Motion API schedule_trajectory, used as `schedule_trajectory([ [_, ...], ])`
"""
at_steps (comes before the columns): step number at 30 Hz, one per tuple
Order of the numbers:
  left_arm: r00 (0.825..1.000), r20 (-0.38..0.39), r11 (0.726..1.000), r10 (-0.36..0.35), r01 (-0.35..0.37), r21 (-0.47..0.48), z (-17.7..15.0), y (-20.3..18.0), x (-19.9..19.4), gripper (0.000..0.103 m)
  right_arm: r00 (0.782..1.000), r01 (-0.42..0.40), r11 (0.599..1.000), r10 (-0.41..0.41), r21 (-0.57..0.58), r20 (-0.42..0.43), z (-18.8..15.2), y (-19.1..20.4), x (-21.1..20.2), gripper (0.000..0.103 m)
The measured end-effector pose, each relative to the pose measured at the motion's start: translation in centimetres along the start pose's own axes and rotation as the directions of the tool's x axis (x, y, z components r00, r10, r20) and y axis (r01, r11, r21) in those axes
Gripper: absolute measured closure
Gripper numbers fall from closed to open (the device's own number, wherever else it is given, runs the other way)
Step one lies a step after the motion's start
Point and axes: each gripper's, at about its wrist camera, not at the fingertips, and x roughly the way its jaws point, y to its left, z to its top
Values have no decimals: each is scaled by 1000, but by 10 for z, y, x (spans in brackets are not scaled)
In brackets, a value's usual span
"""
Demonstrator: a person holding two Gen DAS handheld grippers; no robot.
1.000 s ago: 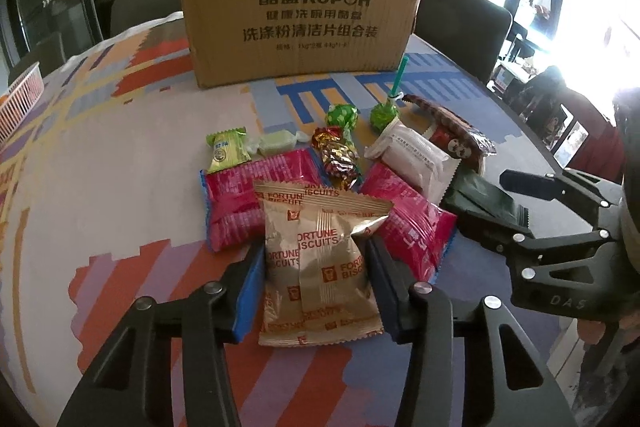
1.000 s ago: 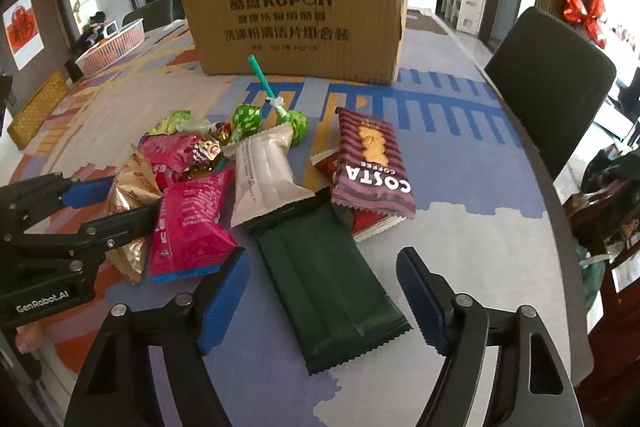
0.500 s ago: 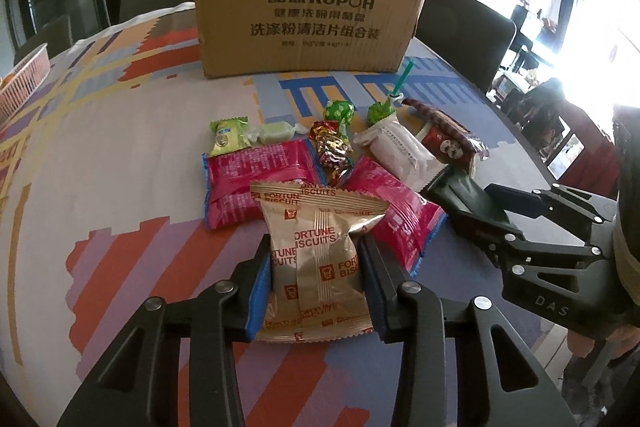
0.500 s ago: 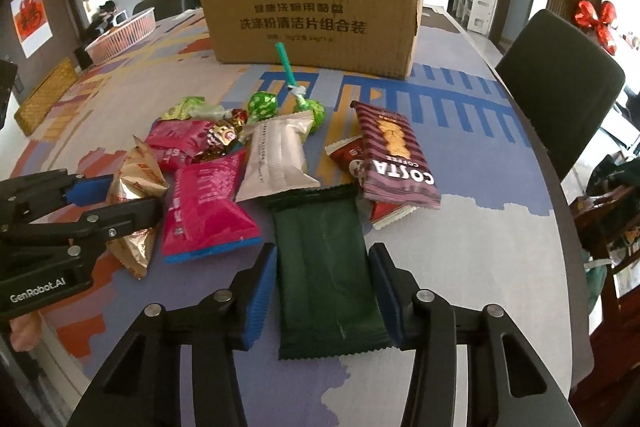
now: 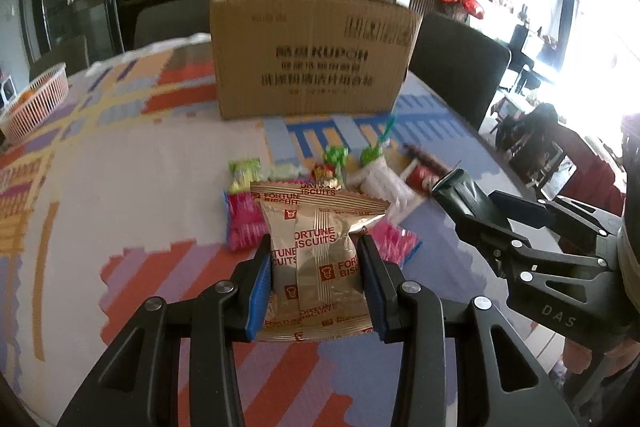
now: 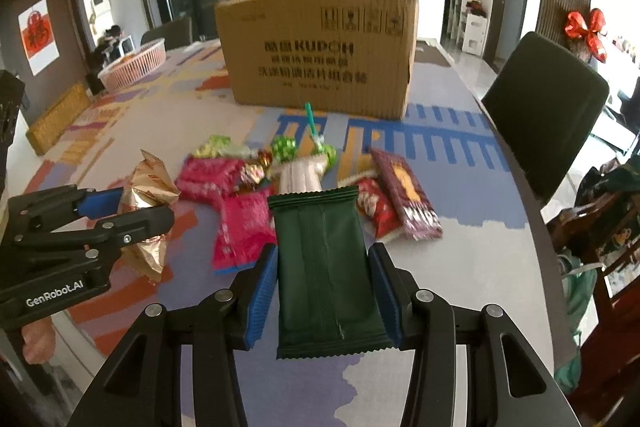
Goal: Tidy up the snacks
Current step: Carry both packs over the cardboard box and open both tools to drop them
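My left gripper point(image 5: 318, 263) is shut on a gold Fortune Biscuits packet point(image 5: 316, 251), held clear of the table. My right gripper point(image 6: 324, 279) is shut on a dark green packet point(image 6: 324, 267), also lifted. In the right wrist view the left gripper point(image 6: 132, 211) shows at the left with the gold packet point(image 6: 150, 187). Seen from the left wrist, the right gripper point(image 5: 480, 215) grips the green packet point(image 5: 460, 193) at the right. A pile of snacks lies beyond: pink packets point(image 6: 240, 227), a white packet point(image 6: 300, 175), a maroon Costa packet point(image 6: 404, 195), green candies point(image 6: 284, 149). A tall cardboard box point(image 6: 320, 55) stands behind.
The table has a colourful patterned cloth point(image 5: 120, 167). A pink basket point(image 6: 134, 65) sits at the far left, with a yellow woven box point(image 6: 58, 117) near it. A dark chair point(image 6: 544, 111) stands by the right edge of the table.
Both grippers closed on their packets, the right from wide open, then lifted them off the table. The snack pile and box now sit lower and farther in both views.
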Motion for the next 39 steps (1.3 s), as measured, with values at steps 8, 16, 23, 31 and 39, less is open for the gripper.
schedule_trajectory([
  [8,993,113,999,26,-29,25,45,1,-19,62,994,-6,1000,6,-1,113,36,0,-17,56],
  [16,978,199,996,56,-67,51,95,8,-26,62,975,-1,1000,-1,6,221,85,-3,-28,56],
  [23,970,231,992,75,-96,84,147,13,-26,62,961,8,1000,-9,5,278,133,-9,-28,56],
  [31,974,210,987,81,-108,119,197,22,-9,62,962,27,1000,-27,7,272,189,-20,-14,56],
  [39,994,101,996,32,-40,84,239,35,31,62,975,22,1000,-19,-10,220,232,-27,12,56],
])
